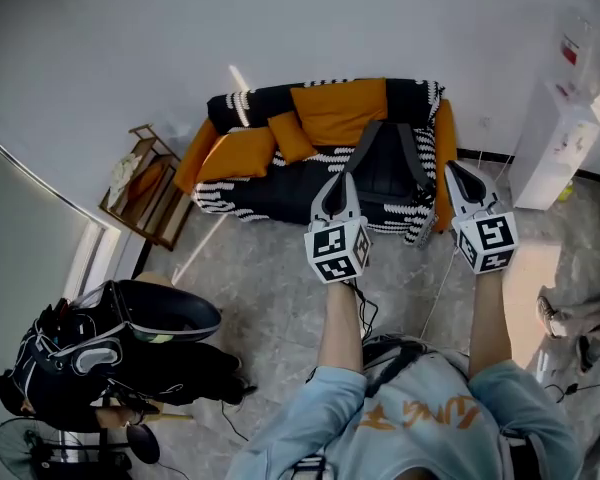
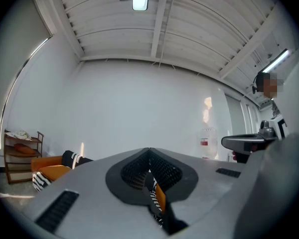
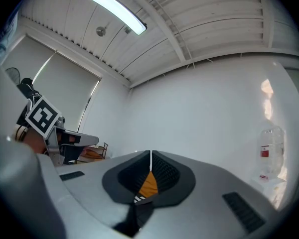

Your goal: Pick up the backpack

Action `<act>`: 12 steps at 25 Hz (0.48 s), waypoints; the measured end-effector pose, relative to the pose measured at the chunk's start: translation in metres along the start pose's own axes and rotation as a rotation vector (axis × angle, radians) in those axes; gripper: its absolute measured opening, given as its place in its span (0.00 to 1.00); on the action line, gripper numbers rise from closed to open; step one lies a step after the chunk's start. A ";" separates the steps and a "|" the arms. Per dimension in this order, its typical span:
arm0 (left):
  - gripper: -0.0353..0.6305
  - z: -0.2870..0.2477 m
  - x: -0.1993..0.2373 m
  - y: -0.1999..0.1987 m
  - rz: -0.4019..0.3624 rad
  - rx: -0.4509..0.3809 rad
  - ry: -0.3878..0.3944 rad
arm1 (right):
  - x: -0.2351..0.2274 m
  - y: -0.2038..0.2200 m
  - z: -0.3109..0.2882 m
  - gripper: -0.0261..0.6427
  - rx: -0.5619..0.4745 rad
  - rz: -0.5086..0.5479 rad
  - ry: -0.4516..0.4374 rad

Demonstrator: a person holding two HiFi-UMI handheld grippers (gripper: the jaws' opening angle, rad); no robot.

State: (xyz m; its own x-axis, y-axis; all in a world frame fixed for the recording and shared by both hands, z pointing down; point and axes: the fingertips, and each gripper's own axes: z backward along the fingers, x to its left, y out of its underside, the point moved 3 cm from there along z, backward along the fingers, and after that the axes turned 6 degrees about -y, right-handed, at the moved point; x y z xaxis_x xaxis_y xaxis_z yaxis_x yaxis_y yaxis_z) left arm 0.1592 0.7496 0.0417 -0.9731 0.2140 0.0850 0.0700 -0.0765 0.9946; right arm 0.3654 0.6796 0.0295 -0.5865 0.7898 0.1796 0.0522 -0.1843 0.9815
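A dark grey backpack [image 1: 388, 166] with two grey straps leans upright on the seat of a sofa [image 1: 250, 183], which has orange cushions and a black-and-white striped throw. Held out level in front of the sofa, my left gripper [image 1: 337, 180] is just left of the backpack and my right gripper [image 1: 456, 171] just right of it. Both are short of the backpack and touch nothing. In the left gripper view the left gripper [image 2: 149, 151] has its jaws pressed together and empty. The right gripper [image 3: 150, 154] is likewise shut with nothing held.
A wooden rack [image 1: 145, 183] stands left of the sofa, and a white cabinet [image 1: 557, 138] with a water bottle to its right. A black bag and gear [image 1: 90, 353] sit at the lower left beside a fan. Cables [image 1: 435, 298] trail over the tiled floor.
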 end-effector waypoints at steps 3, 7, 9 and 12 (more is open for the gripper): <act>0.09 -0.004 0.001 -0.005 0.001 -0.008 0.002 | -0.005 -0.002 -0.001 0.09 -0.008 -0.003 0.003; 0.09 -0.011 0.000 -0.013 -0.013 -0.023 0.017 | -0.012 -0.005 -0.005 0.09 -0.018 -0.011 0.014; 0.09 -0.018 0.004 -0.017 -0.014 -0.030 0.018 | -0.013 -0.007 -0.011 0.09 -0.021 -0.004 0.009; 0.09 -0.034 0.008 -0.023 -0.012 -0.045 0.028 | -0.018 -0.009 -0.023 0.09 -0.023 0.014 0.003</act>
State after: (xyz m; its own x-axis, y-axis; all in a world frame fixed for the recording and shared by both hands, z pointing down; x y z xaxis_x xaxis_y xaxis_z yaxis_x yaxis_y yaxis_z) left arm 0.1421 0.7201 0.0178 -0.9798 0.1874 0.0704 0.0488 -0.1177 0.9919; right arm 0.3572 0.6539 0.0155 -0.5884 0.7852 0.1929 0.0414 -0.2090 0.9770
